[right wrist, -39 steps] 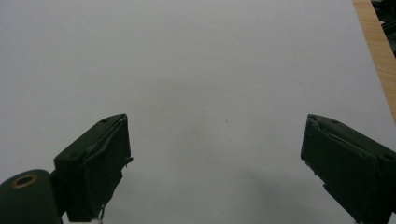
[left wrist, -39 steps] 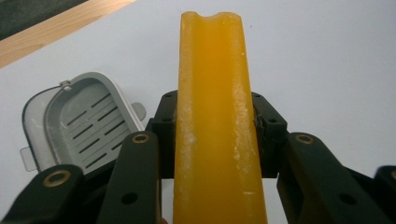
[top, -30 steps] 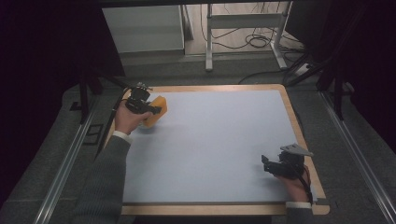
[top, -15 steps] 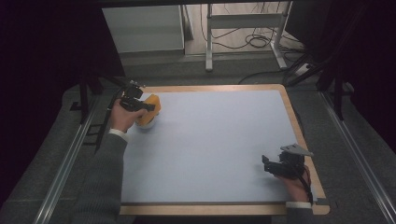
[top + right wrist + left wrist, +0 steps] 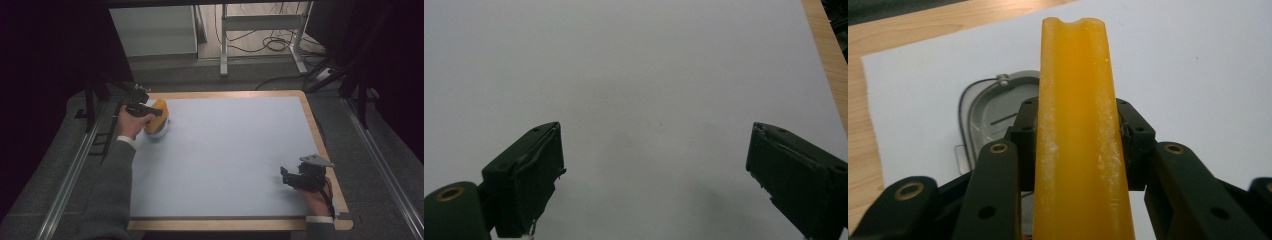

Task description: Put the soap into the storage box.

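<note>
Lifted farther back, left gripper clamps orange piece pointing forward.

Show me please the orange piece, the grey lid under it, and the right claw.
orange piece [image 5: 1080, 135], left gripper view, middle of its long face.
grey lid [image 5: 990, 112], left gripper view, flat top.
right claw [image 5: 654, 175], right gripper view, midway between open jaws.

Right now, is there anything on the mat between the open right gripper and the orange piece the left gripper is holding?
Nothing visible. The right gripper sits near the mat's near right corner; the orange piece, clamped in the left gripper, is at the far left. Bare mat lies between them.
</note>
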